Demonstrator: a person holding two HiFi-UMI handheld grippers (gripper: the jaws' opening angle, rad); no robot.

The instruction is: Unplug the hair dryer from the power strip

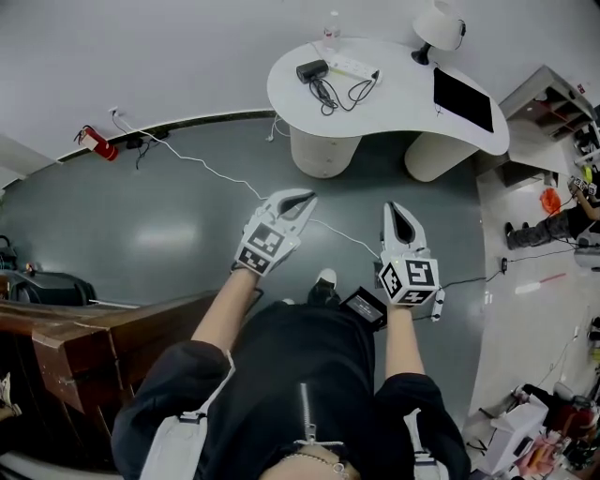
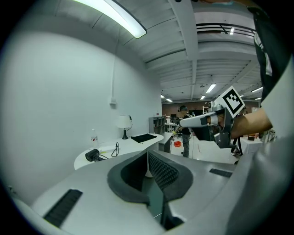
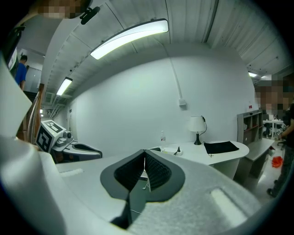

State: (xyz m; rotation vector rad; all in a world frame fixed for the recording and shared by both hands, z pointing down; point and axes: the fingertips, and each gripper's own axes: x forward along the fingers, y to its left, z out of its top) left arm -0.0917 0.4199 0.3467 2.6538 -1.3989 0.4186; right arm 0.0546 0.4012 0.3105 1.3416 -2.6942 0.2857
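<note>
Nearest us are the wearer's dark top [image 1: 300, 375] and bare forearms, which carry both tools.

**Task object.** We locate the hair dryer [image 1: 312, 69] on the far white desk [image 1: 403, 122], a black body lying at the desk's left end with its black cord [image 1: 328, 94] looped beside it. The power strip [image 1: 352, 67] lies just to its right. The plug itself is too small to pick out.

**Surroundings.** A clear bottle [image 1: 331, 28] stands behind the strip, a white lamp [image 1: 439, 26] at the back right and a dark mat [image 1: 462, 98] on the right wing. A thin white cable [image 1: 216, 172] crosses the grey floor [image 1: 169, 234] between desk and wearer.

**Tools.** The left gripper [image 1: 307, 196] and right gripper [image 1: 395, 207] are held out side by side, well apart from the desk. Each has its jaws clenched together with nothing between them.

**Step in hand.** We judge this to be the approach. To do it well, we would close on the desk first and spread the jaws. One gripper should pin the strip. The other should take the plug body, not the cord, and draw straight out.

**Counts.** One dryer, one strip, one bottle, one lamp, one mat, one desk and two grippers.
</note>
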